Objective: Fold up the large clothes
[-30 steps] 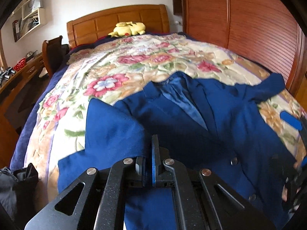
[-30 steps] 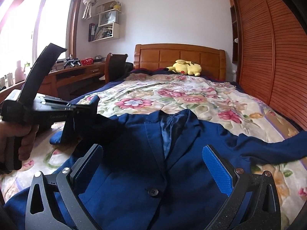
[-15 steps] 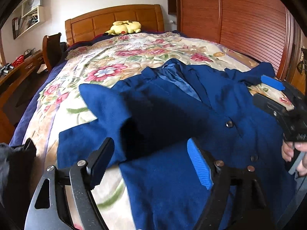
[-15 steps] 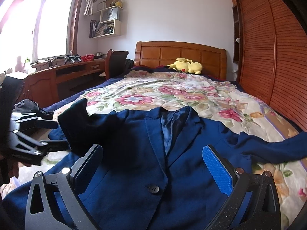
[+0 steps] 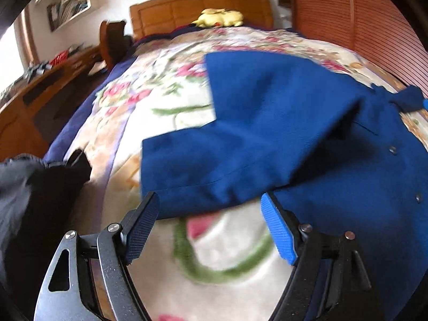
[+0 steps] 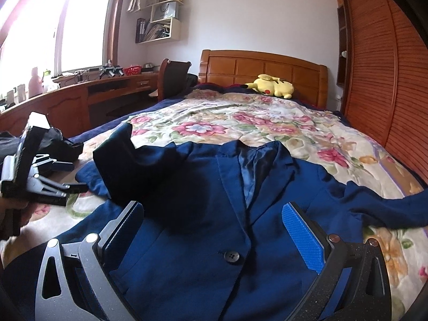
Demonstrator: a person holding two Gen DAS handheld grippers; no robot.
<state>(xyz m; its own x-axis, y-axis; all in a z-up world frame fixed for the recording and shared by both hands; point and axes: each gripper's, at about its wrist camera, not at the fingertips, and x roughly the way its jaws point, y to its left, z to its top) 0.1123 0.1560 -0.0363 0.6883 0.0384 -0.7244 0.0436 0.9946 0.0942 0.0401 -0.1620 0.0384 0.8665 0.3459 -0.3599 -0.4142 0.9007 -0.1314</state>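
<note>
A navy blue suit jacket (image 6: 214, 203) lies face up on the floral bed cover (image 6: 240, 123). Its left sleeve (image 6: 125, 160) is folded across the chest, and its right sleeve (image 6: 388, 206) lies spread out to the right. My right gripper (image 6: 214, 230) is open and empty, low over the jacket front near a black button (image 6: 232, 256). My left gripper (image 5: 208, 227) is open and empty, just off the jacket's (image 5: 281, 133) left hem over bare bed cover (image 5: 165, 93). It also shows at the left of the right wrist view (image 6: 61, 176).
A yellow plush toy (image 6: 271, 85) lies by the wooden headboard (image 6: 264, 67). A dark garment (image 5: 32, 187) is piled at the bed's left edge. A wooden desk (image 6: 80, 93) and chair (image 6: 174, 77) stand left of the bed. A slatted wardrobe (image 6: 379, 80) lines the right side.
My left gripper opened and let go of the left sleeve, which now lies folded over the chest. It then drew back left off the jacket. The right gripper stayed nearly still.
</note>
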